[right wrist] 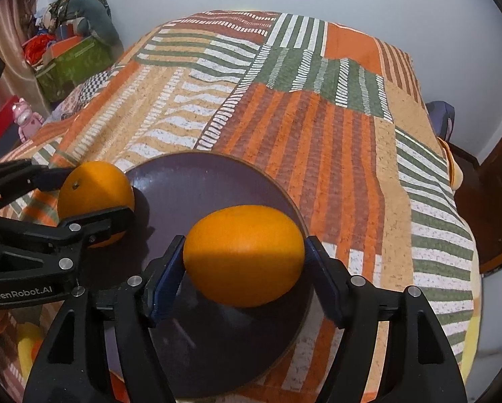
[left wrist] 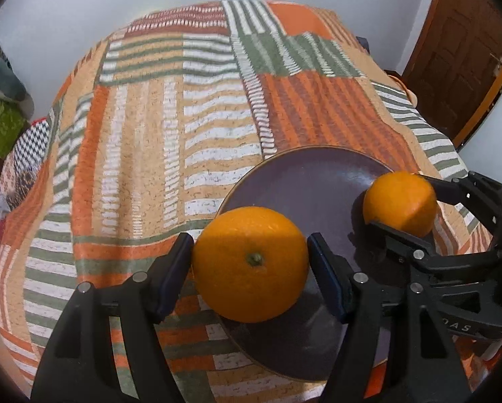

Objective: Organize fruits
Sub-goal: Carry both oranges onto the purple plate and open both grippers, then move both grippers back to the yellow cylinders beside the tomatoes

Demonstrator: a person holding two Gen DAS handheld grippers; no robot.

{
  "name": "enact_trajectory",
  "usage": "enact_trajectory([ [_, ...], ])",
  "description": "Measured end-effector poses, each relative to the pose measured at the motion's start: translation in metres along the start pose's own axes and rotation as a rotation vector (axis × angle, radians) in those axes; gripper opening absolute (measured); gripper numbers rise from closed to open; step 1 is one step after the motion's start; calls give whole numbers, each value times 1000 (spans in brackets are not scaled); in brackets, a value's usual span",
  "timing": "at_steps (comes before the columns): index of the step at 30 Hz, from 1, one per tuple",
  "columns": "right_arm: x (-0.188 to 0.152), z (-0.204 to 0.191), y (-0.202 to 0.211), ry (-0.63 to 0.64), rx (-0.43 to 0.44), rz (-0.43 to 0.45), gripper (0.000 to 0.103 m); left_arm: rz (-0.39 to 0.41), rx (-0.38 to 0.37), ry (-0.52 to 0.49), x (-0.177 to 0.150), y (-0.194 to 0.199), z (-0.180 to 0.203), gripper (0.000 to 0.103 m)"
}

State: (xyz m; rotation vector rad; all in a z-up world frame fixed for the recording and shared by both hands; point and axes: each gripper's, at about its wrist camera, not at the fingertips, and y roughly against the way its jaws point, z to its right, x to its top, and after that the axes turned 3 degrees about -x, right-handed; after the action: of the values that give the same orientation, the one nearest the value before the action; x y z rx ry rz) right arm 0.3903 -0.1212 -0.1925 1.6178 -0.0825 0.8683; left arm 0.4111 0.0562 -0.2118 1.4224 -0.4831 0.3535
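With both oranges down on purple plate [left wrist: 304,181], left gripper [left wrist: 251,262] grasps the stem-up orange [left wrist: 251,263] at plate's left rim; right gripper [right wrist: 244,257] jaws loosening around the other orange [right wrist: 244,255], right rim. Release slowly, lift straight, avoid rolling.

You're working in bright, warm light from above and behind, so each orange [left wrist: 251,263] is lit on top with a hard shadow line across its lower half, and the dark plate [right wrist: 197,181] carries a soft glare. Both fisheye views bow the patterned bedspread [left wrist: 170,127] and blacken toward the corners, with slight softness at the edges.
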Motion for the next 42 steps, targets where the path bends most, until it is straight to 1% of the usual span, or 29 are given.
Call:
enact_trajectory([
  [1,-2,0,2,3,-1,1,69,17,3,-10,0,6,2,69],
  [2,-3,0,4,3,-2,2,73,35,11,-18,1,12,4,72],
  [3,-4,0,6,5,-20,-9,79,50,13,-24,2,18,5,75],
  [4,-5,1,8,3,-20,-6,80,65,11,-22,3,26,6,82],
  [5,-7,1,13,1,-19,3,81,84,4,-14,3,34,5,84],
  [7,-8,0,21,2,-26,16,81,105,-5,-13,3,49,5,84],
  [12,-13,-2,51,2,-31,65,81,124,7,-22,-9,80,9,84],
  [15,-18,-4,67,-3,-25,85,82,131,6,-17,-25,99,10,85],
  [18,-27,-7,83,-6,-13,98,82,131,-11,-5,-45,115,10,89],
  [21,-42,-16,97,12,-15,104,83,111,-30,4,-69,126,15,90],
  [27,-81,-26,120,13,-14,109,83,54,-64,15,-117,129,31,91],
  [31,-108,-31,130,9,-4,93,83,27,-43,2,-144,122,49,91],
  [34,-127,-35,132,16,2,68,83,12,-25,26,-157,113,56,91],
  [37,-143,-36,132,1,25,39,83,-16,-22,50,-165,101,63,91],
  [39,-151,-36,130,-28,53,20,83,-3,5,54,-169,96,68,91],
  [42,-161,-40,127,-52,92,-1,83,21,78,51,-171,93,72,91],
])
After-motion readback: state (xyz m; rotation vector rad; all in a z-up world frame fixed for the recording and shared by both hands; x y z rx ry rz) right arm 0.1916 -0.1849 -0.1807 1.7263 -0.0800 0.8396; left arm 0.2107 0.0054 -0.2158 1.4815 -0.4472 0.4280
